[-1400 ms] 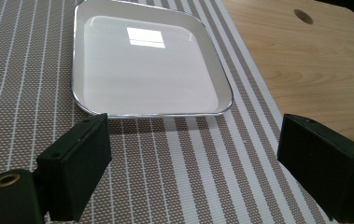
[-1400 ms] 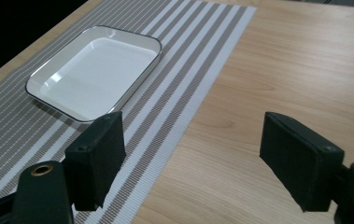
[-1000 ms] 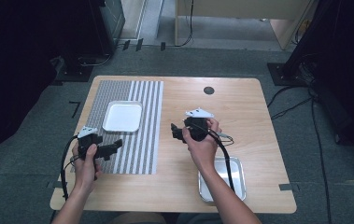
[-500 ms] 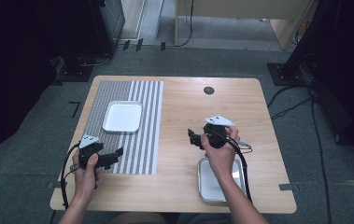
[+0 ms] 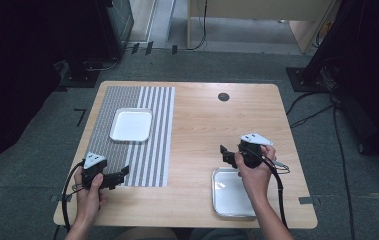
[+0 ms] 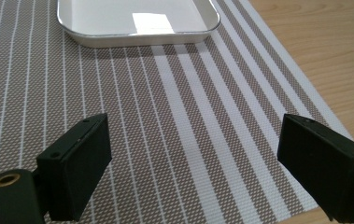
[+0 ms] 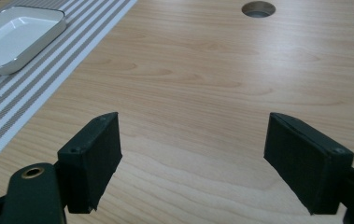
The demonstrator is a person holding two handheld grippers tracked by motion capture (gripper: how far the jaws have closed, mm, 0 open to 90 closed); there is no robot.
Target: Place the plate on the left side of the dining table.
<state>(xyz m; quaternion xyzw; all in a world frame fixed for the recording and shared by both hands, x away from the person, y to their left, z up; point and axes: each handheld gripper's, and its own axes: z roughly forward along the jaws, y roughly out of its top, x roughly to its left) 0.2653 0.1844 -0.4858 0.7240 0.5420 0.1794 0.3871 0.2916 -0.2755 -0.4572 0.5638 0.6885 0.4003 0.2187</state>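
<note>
A white tray (image 5: 131,124) (image 6: 137,21) (image 7: 13,37) rests on the striped placemat (image 5: 137,150) (image 6: 174,140) at the table's left. A second metal tray (image 5: 227,192) lies near the front edge on the right. My left gripper (image 5: 119,175) (image 6: 212,158) hovers open over the placemat's near edge, nothing between its jaws. My right gripper (image 5: 225,154) (image 7: 207,158) is open above bare wood just beyond the metal tray, with nothing in it.
The wooden table (image 5: 202,120) has a round cable hole (image 5: 223,96) (image 7: 258,8) near its far edge. Cables trail from both grippers. Dark equipment and cables stand on the grey floor around the table.
My right gripper has moved right and toward the front edge, ending by the metal tray. The left gripper has drawn back a little toward the placemat's near edge.
</note>
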